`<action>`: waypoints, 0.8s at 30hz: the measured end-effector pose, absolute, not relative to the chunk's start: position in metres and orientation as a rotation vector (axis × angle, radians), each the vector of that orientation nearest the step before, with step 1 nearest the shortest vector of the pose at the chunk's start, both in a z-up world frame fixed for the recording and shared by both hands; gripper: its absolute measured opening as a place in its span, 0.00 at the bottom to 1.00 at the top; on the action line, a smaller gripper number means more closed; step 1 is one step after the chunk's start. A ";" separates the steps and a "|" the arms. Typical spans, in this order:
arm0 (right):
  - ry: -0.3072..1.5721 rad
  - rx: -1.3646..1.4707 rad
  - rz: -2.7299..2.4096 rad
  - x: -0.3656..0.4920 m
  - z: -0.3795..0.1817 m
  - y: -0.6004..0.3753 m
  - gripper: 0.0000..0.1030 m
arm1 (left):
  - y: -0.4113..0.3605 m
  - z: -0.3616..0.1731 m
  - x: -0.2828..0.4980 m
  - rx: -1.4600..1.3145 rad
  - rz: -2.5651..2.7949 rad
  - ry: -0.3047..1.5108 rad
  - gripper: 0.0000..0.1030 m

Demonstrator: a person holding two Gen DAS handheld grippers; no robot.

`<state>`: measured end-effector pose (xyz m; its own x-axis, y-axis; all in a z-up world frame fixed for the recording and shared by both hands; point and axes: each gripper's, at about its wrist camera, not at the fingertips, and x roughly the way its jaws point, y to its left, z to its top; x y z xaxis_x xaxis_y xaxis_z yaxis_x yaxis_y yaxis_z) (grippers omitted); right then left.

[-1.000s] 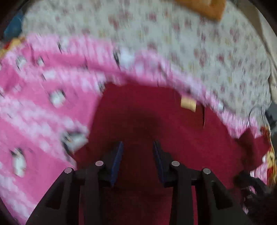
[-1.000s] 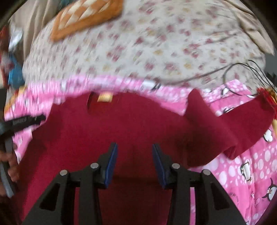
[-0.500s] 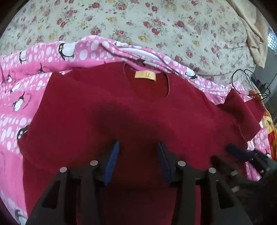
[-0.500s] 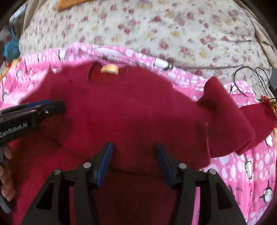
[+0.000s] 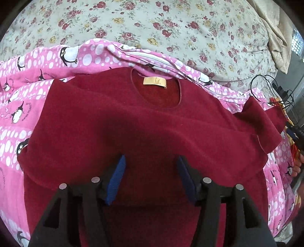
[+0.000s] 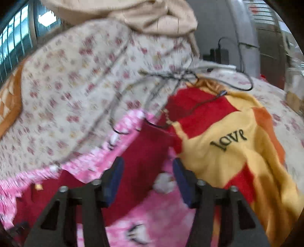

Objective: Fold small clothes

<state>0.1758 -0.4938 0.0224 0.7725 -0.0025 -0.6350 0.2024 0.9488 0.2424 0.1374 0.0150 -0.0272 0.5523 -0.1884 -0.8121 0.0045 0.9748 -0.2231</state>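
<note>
A dark red sweater [image 5: 133,117] lies on the pink penguin blanket [image 5: 28,76], neck and tan label [image 5: 154,82] at the far side. A thick fold of it runs across just beyond my left gripper [image 5: 151,159]. That gripper hovers over the sweater's middle, its jaws opening, and no cloth is pinched between the pads. The sweater's right sleeve [image 5: 262,121] lies bunched at the right. In the blurred right wrist view my right gripper [image 6: 148,161] is above that red sleeve [image 6: 148,144]. Its jaws are closing a little, still apart, with nothing gripped.
A floral sheet [image 5: 171,24] covers the bed beyond the blanket. Black cables [image 6: 171,77] trail across it at the right. A red and yellow blanket marked "love" [image 6: 228,152] lies right of the sleeve. Beige cloth [image 6: 152,17] is heaped at the back.
The left jaws have spread wider over the sweater and that view has steadied. The right gripper swung right, from the sweater's body to its sleeve by the yellow blanket.
</note>
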 end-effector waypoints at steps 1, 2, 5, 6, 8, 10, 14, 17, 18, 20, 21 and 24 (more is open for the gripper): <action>0.695 0.295 -0.107 0.182 0.019 -0.496 0.43 | 0.015 -0.027 0.137 -0.202 -0.115 0.981 0.34; 0.690 0.276 -0.110 0.185 0.017 -0.499 0.39 | 0.015 -0.027 0.138 -0.199 -0.116 0.981 0.35; 0.675 0.225 -0.126 0.197 0.015 -0.498 0.35 | 0.014 -0.028 0.139 -0.196 -0.121 0.979 0.36; 0.679 0.199 -0.139 0.201 0.015 -0.497 0.31 | 0.014 -0.028 0.139 -0.196 -0.122 0.979 0.37; 0.668 0.179 -0.144 0.203 0.021 -0.498 0.07 | 0.015 -0.028 0.139 -0.199 -0.125 0.980 0.37; 0.624 0.133 -0.166 0.192 0.038 -0.494 0.06 | 0.015 -0.028 0.139 -0.206 -0.126 0.980 0.37; 0.500 0.102 -0.233 0.163 0.091 -0.498 0.06 | 0.017 -0.028 0.139 -0.220 -0.132 0.980 0.37; 0.411 0.082 -0.241 0.140 0.139 -0.495 0.06 | 0.019 -0.027 0.138 -0.237 -0.136 0.977 0.37; 0.405 0.059 -0.231 0.136 0.151 -0.488 0.06 | 0.020 -0.027 0.137 -0.247 -0.137 0.978 0.37; 0.389 0.031 -0.178 0.131 0.166 -0.465 0.06 | 0.025 -0.023 0.137 -0.291 -0.142 0.979 0.37; 0.385 0.031 -0.131 0.129 0.169 -0.448 0.06 | 0.028 -0.021 0.136 -0.317 -0.146 0.978 0.37; 0.391 0.062 0.050 0.131 0.156 -0.376 0.06 | 0.042 -0.012 0.134 -0.411 -0.168 0.948 0.37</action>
<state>0.1312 -0.3764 0.1563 0.9234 0.0604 -0.3791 -0.0365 0.9969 0.0700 0.1342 0.0419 -0.0124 0.5772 -0.3166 -0.7527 -0.0391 0.9100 -0.4127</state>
